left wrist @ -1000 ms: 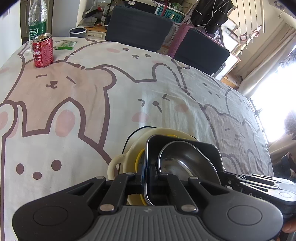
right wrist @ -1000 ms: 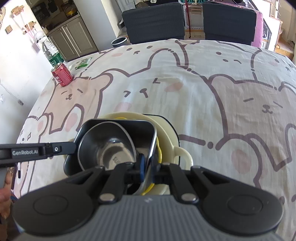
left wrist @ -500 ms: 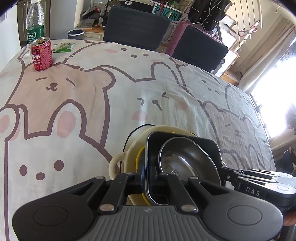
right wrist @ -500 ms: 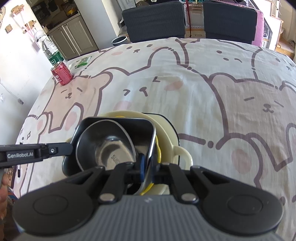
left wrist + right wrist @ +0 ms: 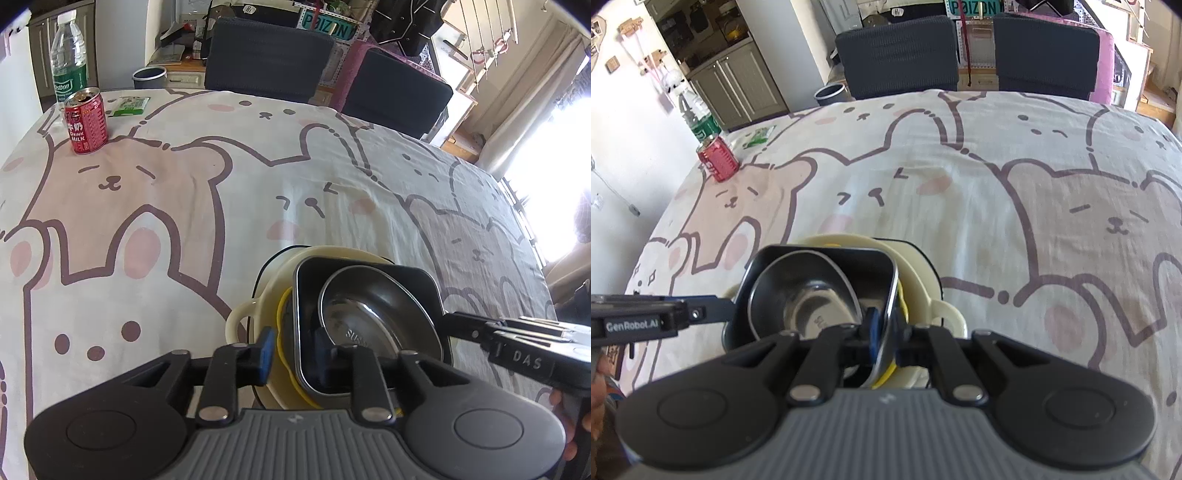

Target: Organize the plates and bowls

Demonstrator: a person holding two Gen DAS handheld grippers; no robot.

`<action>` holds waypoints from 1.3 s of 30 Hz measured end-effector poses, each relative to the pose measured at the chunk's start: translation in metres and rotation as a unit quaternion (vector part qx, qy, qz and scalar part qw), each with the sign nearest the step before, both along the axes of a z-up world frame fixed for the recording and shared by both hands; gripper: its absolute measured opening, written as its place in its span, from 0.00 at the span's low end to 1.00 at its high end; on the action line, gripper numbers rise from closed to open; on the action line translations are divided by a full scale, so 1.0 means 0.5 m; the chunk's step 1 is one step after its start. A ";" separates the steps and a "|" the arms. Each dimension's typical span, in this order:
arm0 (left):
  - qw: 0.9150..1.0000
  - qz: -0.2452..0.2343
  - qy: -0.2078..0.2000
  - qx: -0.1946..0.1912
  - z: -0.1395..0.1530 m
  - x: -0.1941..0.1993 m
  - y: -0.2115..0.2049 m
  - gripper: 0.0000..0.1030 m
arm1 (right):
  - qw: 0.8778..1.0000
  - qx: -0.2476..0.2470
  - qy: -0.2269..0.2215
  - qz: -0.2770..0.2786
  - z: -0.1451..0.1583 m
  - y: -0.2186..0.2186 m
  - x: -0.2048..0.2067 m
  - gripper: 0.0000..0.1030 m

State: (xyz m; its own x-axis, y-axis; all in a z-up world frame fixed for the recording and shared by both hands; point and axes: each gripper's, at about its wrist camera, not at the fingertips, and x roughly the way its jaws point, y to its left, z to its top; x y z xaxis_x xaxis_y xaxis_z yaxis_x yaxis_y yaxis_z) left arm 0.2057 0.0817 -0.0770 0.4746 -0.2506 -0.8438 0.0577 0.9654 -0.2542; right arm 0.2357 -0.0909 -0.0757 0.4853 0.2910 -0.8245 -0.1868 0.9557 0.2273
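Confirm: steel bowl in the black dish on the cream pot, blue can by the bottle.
The can is red, not blue; the left wrist view shows it. The rest holds: steel bowl in the black dish on the cream pot, can by the bottle.

Far ahead of the tongs and to their left, a red drink can [image 5: 85, 124] stands upright on the bear-print tablecloth [image 5: 155, 221]. Just behind it stands a clear water bottle [image 5: 68, 66] with a green label; a small green packet [image 5: 130, 106] lies flat beside it. Beyond the far table edge: two dark chairs [image 5: 269, 59] and a grey bin [image 5: 149, 77].
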 end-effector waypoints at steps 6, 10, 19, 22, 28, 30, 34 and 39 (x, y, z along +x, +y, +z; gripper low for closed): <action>1.000 0.000 -0.014 0.006 0.019 -0.015 0.000 0.47 | 1.000 0.000 -0.030 -0.007 0.027 -0.012 -0.018 0.39; 0.999 0.006 -0.031 0.010 0.040 -0.030 0.005 0.67 | 0.999 -0.006 -0.053 -0.012 0.046 -0.019 -0.034 0.56; 0.995 0.013 -0.096 0.030 0.108 -0.080 0.016 1.00 | 0.993 -0.019 -0.111 -0.040 0.091 -0.043 -0.074 0.82; 0.992 0.014 -0.116 0.037 0.133 -0.102 0.019 1.00 | 0.988 -0.026 -0.140 -0.052 0.109 -0.052 -0.097 0.87; 0.984 0.009 -0.172 0.034 0.177 -0.166 0.024 1.00 | 0.981 -0.016 -0.184 -0.064 0.139 -0.072 -0.158 1.00; 0.982 0.012 -0.187 0.032 0.185 -0.191 0.027 1.00 | 0.977 -0.012 -0.201 -0.068 0.145 -0.077 -0.184 1.00; 0.976 0.024 -0.213 0.043 0.192 -0.242 0.031 1.00 | 0.973 -0.005 -0.219 -0.077 0.151 -0.080 -0.246 1.00; 0.970 0.021 -0.236 0.048 0.177 -0.302 0.036 1.00 | 0.964 -0.010 -0.250 -0.084 0.138 -0.076 -0.316 1.00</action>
State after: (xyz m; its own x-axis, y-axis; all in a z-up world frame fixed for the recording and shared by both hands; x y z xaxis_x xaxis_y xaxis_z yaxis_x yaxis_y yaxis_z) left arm 0.0548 0.0996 0.0117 0.8214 -0.1536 -0.5492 0.1062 0.9874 -0.1173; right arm 0.0775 -0.1289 -0.0067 0.8631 0.1588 -0.4794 -0.1095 0.9855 0.1295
